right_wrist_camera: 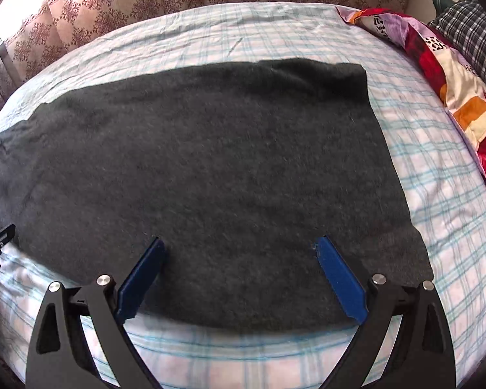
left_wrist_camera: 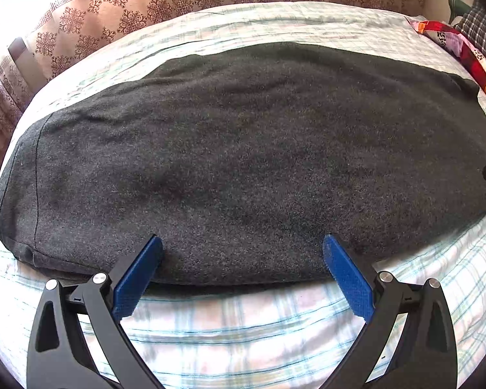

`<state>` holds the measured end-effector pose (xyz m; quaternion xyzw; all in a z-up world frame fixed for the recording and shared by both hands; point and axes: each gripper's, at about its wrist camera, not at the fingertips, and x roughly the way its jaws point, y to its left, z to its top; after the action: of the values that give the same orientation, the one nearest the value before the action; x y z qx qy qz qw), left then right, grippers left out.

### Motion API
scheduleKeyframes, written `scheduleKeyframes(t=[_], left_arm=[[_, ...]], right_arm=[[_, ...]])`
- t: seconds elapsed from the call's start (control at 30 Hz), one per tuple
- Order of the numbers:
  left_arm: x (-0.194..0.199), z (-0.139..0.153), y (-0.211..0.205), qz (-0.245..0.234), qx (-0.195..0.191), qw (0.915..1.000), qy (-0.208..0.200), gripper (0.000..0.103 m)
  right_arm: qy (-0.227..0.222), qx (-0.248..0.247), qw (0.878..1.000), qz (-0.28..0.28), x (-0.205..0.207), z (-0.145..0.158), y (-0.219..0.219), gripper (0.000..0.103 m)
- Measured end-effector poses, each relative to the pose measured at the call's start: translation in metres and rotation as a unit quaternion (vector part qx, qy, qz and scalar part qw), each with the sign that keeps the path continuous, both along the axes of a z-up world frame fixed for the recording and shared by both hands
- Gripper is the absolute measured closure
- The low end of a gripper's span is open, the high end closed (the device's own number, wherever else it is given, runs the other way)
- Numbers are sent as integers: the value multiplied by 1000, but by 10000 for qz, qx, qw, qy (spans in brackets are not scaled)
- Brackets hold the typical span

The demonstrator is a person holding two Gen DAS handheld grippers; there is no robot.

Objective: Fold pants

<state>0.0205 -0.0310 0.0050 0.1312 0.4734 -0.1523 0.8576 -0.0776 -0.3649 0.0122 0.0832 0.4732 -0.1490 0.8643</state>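
Pants [left_wrist_camera: 243, 162] lie flat, dark grey, across the checked bedsheet [left_wrist_camera: 243, 324], near edge facing both tools. Left gripper [left_wrist_camera: 243, 259] and right gripper [right_wrist_camera: 239, 259] both spread wide, holding nothing, tips over that near edge. Best to pinch both layers at matching points, then lift evenly.

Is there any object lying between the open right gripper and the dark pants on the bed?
Nothing visible does. The right gripper hangs open over the near edge of the pants, which lie flat on the checked sheet. The colourful blanket stays off to the side.
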Motion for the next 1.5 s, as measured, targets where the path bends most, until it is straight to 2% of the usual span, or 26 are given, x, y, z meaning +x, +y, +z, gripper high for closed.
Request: scheduleKeyframes(t=[0.13,0.23,0.33,0.43,0.6,0.77,0.87,0.93,1.2,1.3,1.37,1.5], left_arm=[[-4,-8,1,12,-172,9998,22,2],[-2,-8,-1,15,-42,10000,-56,2],[-4,-5,-1,29,24,9999,-106,2],[-7,2,-2,42,31,9998,-179,2],[-20,22,-18,-210,-121,9990,-376,2],[-30,35,-48,-639,-271,9964,-494,2],[-32,34,-66,-834,-218,9950,-506,2],[-31,33,-76,-904,-224,9945,-476,2],[-27,29,-92,-1065,-385,9930,-347,2],[-22,26,-97,-1090,-391,9928,-313,2],[-19,22,-101,-1101,-428,9927,-251,2],[-17,18,-107,-1185,-400,9919,-240,2]], right_arm=[[-40,-51,9999,148,-6,-9,-3,6],[-38,-95,9999,134,-7,-9,0,6],[-278,280,9992,29,-21,4,-6,7],[-649,790,9942,-336,-49,19,-25,7],[-1243,1636,9727,-1081,-100,30,-67,9],[-1604,3018,9249,-1665,-125,10,-102,21],[-1651,3416,9063,-1865,-128,-2,-109,23],[-1696,3474,9020,-1921,-126,-5,-109,23],[-1512,3128,9095,-2283,-99,-9,-103,23],[-1521,3400,8944,-2476,-102,-12,-96,31],[-1533,3587,8839,-2581,-99,-17,-92,31],[-1791,3617,8645,-2996,-94,-22,-98,33]])
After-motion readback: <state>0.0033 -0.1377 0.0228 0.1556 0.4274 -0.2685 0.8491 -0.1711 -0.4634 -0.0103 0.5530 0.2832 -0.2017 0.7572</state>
